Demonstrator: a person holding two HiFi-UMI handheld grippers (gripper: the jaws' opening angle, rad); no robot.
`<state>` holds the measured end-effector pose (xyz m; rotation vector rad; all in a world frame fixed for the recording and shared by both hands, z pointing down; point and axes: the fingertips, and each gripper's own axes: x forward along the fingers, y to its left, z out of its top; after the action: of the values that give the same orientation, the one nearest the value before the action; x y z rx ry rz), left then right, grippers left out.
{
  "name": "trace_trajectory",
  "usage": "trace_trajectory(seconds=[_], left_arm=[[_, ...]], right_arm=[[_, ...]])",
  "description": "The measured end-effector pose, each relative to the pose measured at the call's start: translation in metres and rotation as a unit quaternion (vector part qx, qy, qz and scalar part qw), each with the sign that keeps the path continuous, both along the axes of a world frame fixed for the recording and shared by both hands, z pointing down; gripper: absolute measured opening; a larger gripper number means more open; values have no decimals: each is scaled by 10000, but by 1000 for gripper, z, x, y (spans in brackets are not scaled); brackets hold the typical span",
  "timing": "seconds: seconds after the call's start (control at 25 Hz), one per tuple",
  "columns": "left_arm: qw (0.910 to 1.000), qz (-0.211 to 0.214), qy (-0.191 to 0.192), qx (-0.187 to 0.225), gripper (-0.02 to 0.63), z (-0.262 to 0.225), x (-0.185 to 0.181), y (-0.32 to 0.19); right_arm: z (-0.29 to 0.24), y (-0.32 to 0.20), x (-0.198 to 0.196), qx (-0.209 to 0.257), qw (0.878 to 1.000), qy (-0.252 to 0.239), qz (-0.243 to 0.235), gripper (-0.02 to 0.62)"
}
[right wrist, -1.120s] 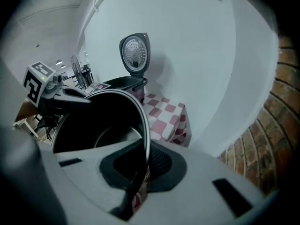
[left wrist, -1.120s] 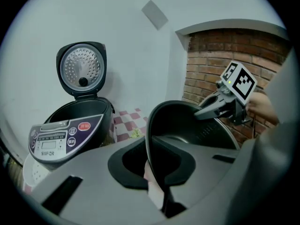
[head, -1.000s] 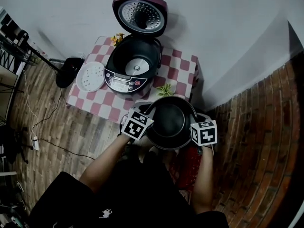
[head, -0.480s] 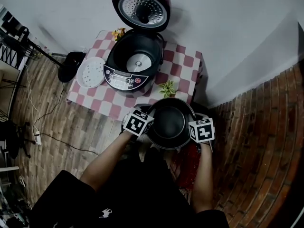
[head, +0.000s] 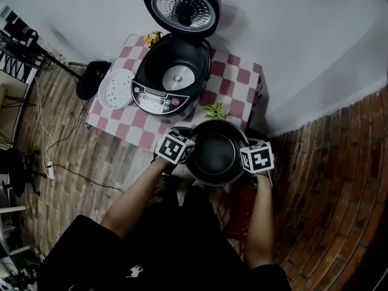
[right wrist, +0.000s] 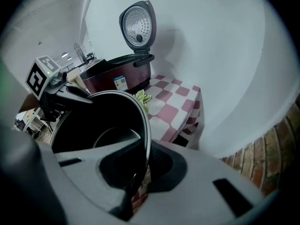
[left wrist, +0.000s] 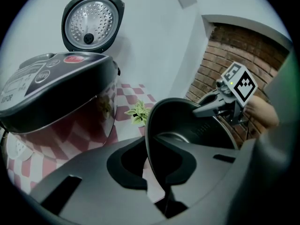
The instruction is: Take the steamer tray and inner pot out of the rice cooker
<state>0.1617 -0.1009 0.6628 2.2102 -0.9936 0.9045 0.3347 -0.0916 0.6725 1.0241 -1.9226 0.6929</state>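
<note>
Since 1 second ago, you have brought both grippers and the inner pot [head: 215, 153] lower, so the 2 marker cubes look smaller in the head view, and the pot has stayed level between them. Your left gripper [head: 188, 153] is clenched on the pot's rim at its 9 o'clock, with 1 jaw inside the wall and 1 outside, as the left gripper view shows. Your right gripper [head: 244, 160] is clamped the same way on the rim at 3 o'clock. The pot is out of the rice cooker [head: 170, 80] and sits at the cooker's 5 o'clock, over the near edge of the table [head: 233, 86] with its red and white checked cloth. You cannot tell from these views whether the pot rests on anything. A small green plant [head: 215, 110] stands just beyond the pot at its 12 o'clock, between pot and cooker. The cooker's lid [head: 182, 8] stands open at its 12 o'clock, and the heating plate shows at the bottom of its well. The white steamer tray [head: 116, 90] lies flat on the cloth just beside the cooker at its 9 o'clock.
</note>
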Motion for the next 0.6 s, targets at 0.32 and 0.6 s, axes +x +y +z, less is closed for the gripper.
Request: trace_trajectory(seconds=[0.32,0.6], left_arm=[[9997,-56,-159,182,90,0,-4,-1],[9983,-107,118,565,199,-33,-18,2]], right_arm=[[2,0,0,210,9994,171,-193,25],[-21,-3,2,476,9988,116,-41,130]])
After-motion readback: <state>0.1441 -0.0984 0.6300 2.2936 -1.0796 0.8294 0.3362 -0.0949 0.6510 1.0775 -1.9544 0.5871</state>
